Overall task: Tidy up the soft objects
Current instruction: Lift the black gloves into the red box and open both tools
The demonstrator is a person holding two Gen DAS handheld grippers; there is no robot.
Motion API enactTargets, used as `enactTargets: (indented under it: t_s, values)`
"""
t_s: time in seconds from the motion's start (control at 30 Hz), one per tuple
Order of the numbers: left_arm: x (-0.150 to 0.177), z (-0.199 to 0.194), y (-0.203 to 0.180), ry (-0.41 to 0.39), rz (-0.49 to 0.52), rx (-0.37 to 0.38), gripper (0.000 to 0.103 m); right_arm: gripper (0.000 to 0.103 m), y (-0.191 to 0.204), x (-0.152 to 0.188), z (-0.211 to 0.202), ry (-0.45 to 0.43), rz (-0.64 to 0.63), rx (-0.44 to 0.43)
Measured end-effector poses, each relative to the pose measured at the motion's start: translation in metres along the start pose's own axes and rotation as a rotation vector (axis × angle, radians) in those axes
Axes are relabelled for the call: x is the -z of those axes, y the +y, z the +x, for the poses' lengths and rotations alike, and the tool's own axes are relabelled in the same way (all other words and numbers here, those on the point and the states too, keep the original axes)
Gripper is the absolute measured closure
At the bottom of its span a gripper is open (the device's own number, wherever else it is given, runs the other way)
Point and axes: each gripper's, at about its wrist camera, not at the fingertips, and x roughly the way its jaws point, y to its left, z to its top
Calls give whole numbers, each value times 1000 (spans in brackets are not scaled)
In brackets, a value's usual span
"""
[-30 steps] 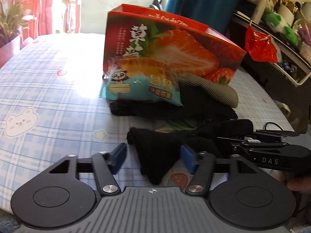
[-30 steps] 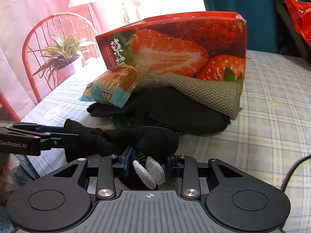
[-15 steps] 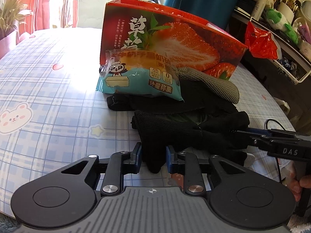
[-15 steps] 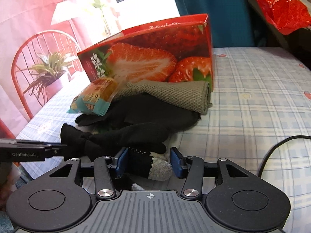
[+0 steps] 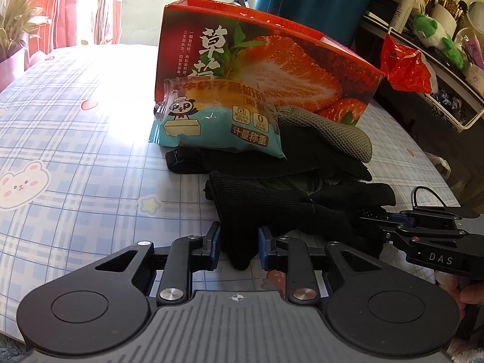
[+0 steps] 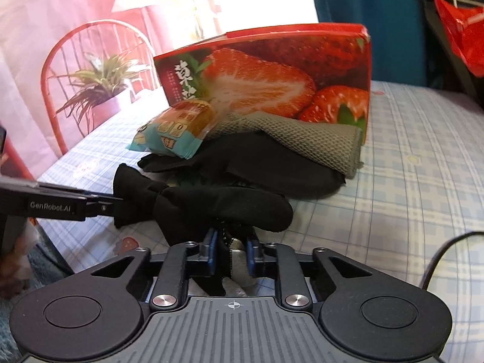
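A black sock (image 5: 272, 208) with a grey toe lies stretched across the near edge of the table between both grippers. My left gripper (image 5: 239, 239) is shut on one end of it, also seen from the right wrist (image 6: 116, 205). My right gripper (image 6: 231, 246) has its jaws closing, and its pads pinch the grey-toed end of the sock (image 6: 217, 208). Behind it lie a pile of black clothes (image 6: 257, 163), a grey knitted cloth (image 5: 332, 133) and a blue snack packet (image 5: 211, 121), all against a red strawberry box (image 5: 272, 60).
The table (image 5: 75, 151) has a blue plaid cloth with cartoon prints. A red chair (image 6: 60, 75) and a potted plant (image 6: 99, 81) stand beyond its far left. A red bag (image 5: 405, 66) hangs off a cluttered shelf at right. A black cable (image 6: 447, 248) crosses the near right.
My left jaws closed onto the sock's end and stayed there. The right jaws widened, then narrowed onto the grey-toed end. The sock now runs straighter between them.
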Motion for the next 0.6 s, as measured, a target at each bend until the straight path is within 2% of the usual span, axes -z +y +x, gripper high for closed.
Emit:
enactTargets:
  t_s: [0.1, 0.2, 0.4, 0.6]
  values:
    - [0, 0, 0, 0, 0, 0, 77, 91, -1, 0, -2, -6, 0, -8]
    - [0, -2, 0, -11, -5, 5, 82, 94, -3, -1, -6, -28, 6, -26]
    - [-9, -26, -5, -126, 28, 7, 83, 94, 3, -12, -24, -126, -43, -54]
    - [-34, -45, -14, -207, 70, 21, 83, 94, 3, -42, -41, -198, -78, -68]
